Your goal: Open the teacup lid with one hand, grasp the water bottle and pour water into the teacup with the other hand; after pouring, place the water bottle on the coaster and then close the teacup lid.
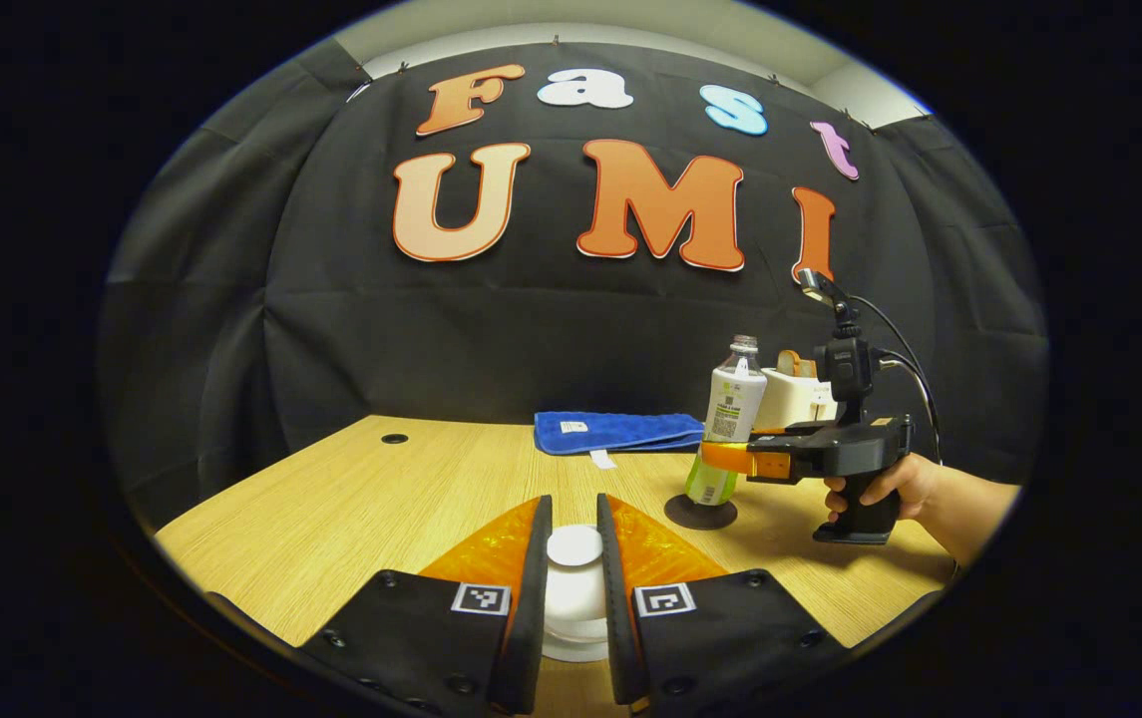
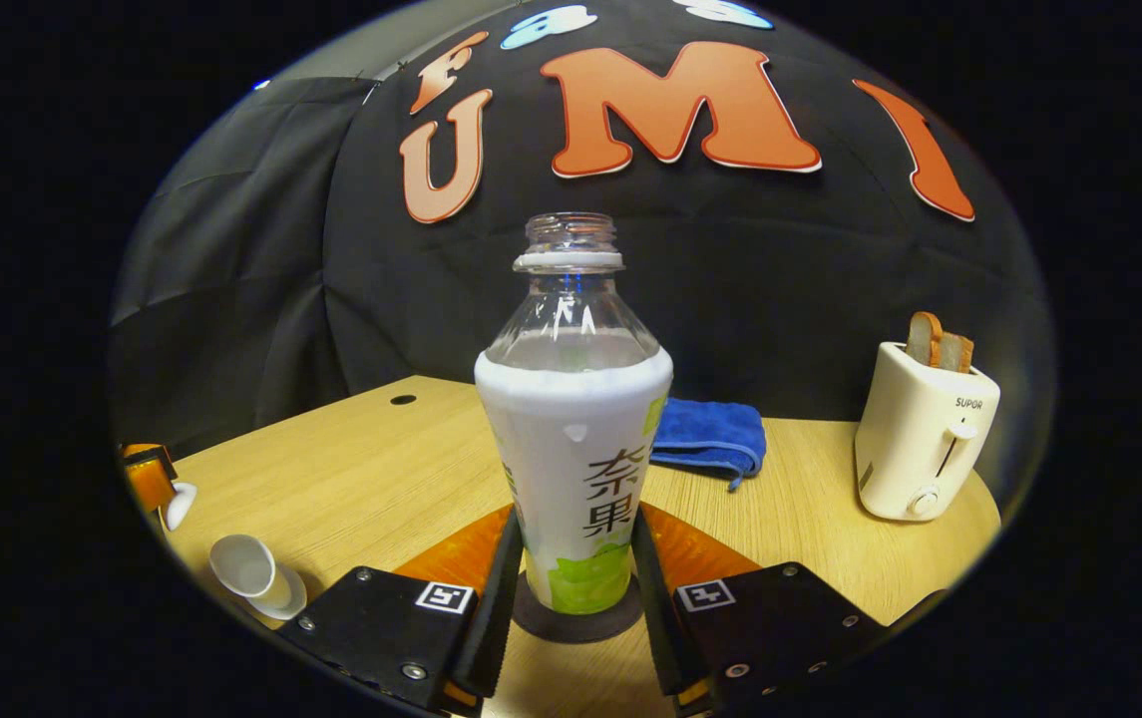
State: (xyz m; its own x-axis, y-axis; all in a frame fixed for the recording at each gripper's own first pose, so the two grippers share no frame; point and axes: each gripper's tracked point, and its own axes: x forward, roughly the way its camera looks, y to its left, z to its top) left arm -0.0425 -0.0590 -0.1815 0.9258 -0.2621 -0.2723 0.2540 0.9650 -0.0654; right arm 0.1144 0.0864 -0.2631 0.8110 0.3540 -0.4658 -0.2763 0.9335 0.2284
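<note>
Left claw (image 1: 574,573), left gripper view: both fingers pinch the white teacup lid (image 1: 574,546) at 6 o'clock; a white form, likely the teacup, shows just beneath it. Outward at 3 o'clock, a hand (image 1: 880,487) holds the right claw (image 1: 730,457) against the water bottle (image 1: 730,414), which stands on the dark coaster (image 1: 700,513). At 12 o'clock a blue cloth (image 1: 618,432) lies on the tabletop (image 1: 351,499).

Right claw (image 2: 574,578), right gripper view: fingers sit flush on both sides of the uncapped water bottle (image 2: 575,439), upright on the coaster (image 2: 575,620). At 9 o'clock, the open teacup (image 2: 246,570). At 3 o'clock, a white toaster (image 2: 920,439) with bread; blue cloth (image 2: 710,434) behind the bottle.
</note>
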